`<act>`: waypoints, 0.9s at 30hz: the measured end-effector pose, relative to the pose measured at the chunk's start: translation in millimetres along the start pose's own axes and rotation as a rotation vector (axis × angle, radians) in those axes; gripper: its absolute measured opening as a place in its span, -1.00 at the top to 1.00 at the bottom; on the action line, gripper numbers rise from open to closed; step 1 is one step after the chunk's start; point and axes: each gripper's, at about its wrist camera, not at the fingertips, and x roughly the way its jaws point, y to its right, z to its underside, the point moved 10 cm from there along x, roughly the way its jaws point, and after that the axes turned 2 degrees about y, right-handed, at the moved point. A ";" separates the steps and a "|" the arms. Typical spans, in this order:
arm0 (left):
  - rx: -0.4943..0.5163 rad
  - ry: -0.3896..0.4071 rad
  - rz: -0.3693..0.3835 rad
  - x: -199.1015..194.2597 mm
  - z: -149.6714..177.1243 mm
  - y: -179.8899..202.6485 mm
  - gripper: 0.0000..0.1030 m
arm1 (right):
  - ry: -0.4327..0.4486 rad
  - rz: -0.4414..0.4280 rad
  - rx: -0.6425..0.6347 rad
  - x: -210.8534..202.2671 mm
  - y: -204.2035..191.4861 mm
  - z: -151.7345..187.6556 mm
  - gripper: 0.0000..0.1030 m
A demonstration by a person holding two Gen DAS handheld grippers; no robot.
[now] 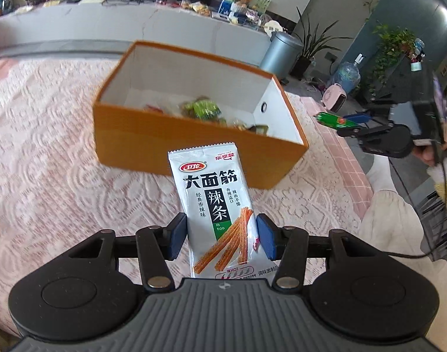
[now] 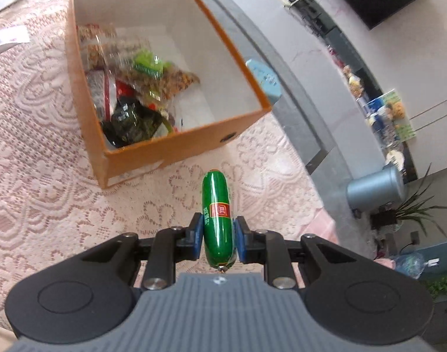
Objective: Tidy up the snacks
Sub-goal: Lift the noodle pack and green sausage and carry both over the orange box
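My left gripper (image 1: 220,236) is shut on a white spicy-strip snack packet (image 1: 214,202), held upright above the pink lace cloth, just short of the orange box (image 1: 176,143). My right gripper (image 2: 217,236) is shut on a green sausage stick (image 2: 217,217) with a red label, hanging over the cloth near a corner of the orange box (image 2: 164,152). The box holds several snack packs (image 2: 129,88) along one side. In the left wrist view the right gripper (image 1: 355,126) hovers to the right of the box with the green sausage (image 1: 332,119).
The pink lace cloth (image 1: 47,152) covers the table. A grey counter with clutter (image 1: 194,6) runs behind, with a metal bin (image 1: 280,52) and potted plants (image 1: 314,47) beyond the table edge. Papers (image 2: 6,38) lie at the far left. A hand and sleeve (image 1: 446,158) hold the right gripper.
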 end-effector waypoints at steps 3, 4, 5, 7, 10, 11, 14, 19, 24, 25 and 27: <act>0.037 0.014 -0.016 -6.5 -13.0 3.0 -0.13 | 0.036 0.017 0.005 -19.8 -1.3 -12.8 0.62; 0.048 0.021 -0.019 -7.7 -17.9 5.1 -0.13 | 0.046 0.024 0.007 -25.9 -2.5 -16.8 0.62; 0.061 0.031 -0.023 -10.4 -24.0 5.3 -0.13 | 0.051 0.032 0.011 -32.3 -3.3 -20.5 0.62; 0.088 0.054 -0.041 -14.9 -36.4 5.4 -0.13 | 0.056 0.040 0.016 -40.3 -8.6 -30.3 0.62; 0.131 0.080 -0.057 -17.7 -52.6 8.5 -0.13 | 0.082 0.035 0.042 -50.5 -15.0 -48.1 0.62; 0.142 0.084 -0.062 -16.9 -58.5 10.0 -0.13 | 0.090 0.033 0.057 -52.5 -15.9 -53.6 0.62; 0.176 0.092 -0.084 -11.8 -71.1 11.0 -0.13 | 0.098 0.036 0.116 -53.4 -15.8 -72.0 0.62; 0.197 0.096 -0.100 5.3 -85.2 5.9 -0.13 | 0.086 0.011 0.207 -37.6 -18.9 -94.8 0.62; 0.222 0.095 -0.127 28.0 -102.3 -2.5 -0.13 | 0.061 0.005 0.230 -9.4 -24.9 -108.9 0.62; 0.227 0.094 -0.131 32.9 -105.2 -4.0 -0.13 | 0.059 0.001 0.233 -3.5 -25.5 -110.7 0.62; 0.228 0.084 -0.129 44.0 -111.3 -7.1 -0.13 | 0.055 -0.007 0.239 7.9 -26.7 -114.7 0.62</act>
